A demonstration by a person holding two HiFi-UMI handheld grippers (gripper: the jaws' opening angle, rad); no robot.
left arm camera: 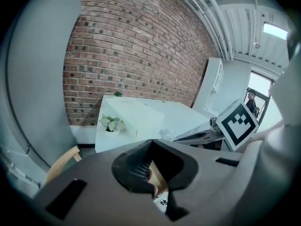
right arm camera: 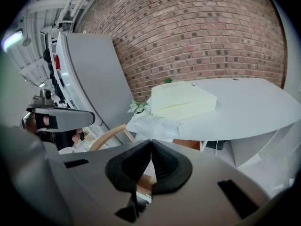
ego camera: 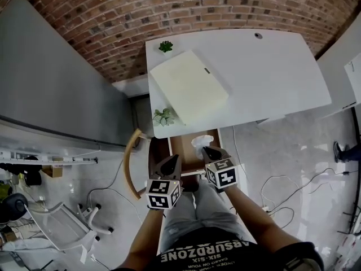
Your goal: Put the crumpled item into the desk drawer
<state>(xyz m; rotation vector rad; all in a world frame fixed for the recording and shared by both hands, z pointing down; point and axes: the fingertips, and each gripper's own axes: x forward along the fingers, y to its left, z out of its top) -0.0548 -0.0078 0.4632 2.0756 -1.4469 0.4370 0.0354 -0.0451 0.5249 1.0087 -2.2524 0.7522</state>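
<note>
The crumpled white item [ego camera: 201, 142] hangs over the open wooden drawer [ego camera: 181, 150] under the white desk's [ego camera: 271, 66] front edge. My right gripper [ego camera: 208, 151] is shut on the crumpled item, which shows just past its closed tips [right arm camera: 150, 143] as a pale wad [right arm camera: 153, 126]. In the left gripper view the same wad [left arm camera: 167, 134] sits at the right gripper's [left arm camera: 188, 136] tips. My left gripper [ego camera: 171, 164] hovers over the drawer's left side. Its jaws [left arm camera: 151, 142] meet at the tips with nothing between them, and the drawer's wood [left arm camera: 159, 179] shows below.
A cream box [ego camera: 189, 86] lies on the desk with a small plant [ego camera: 165, 47] behind it and another [ego camera: 163, 116] at the front corner. A curved wooden chair back [ego camera: 132, 162] stands left of the drawer. Cables [ego camera: 282, 191] trail on the floor at right.
</note>
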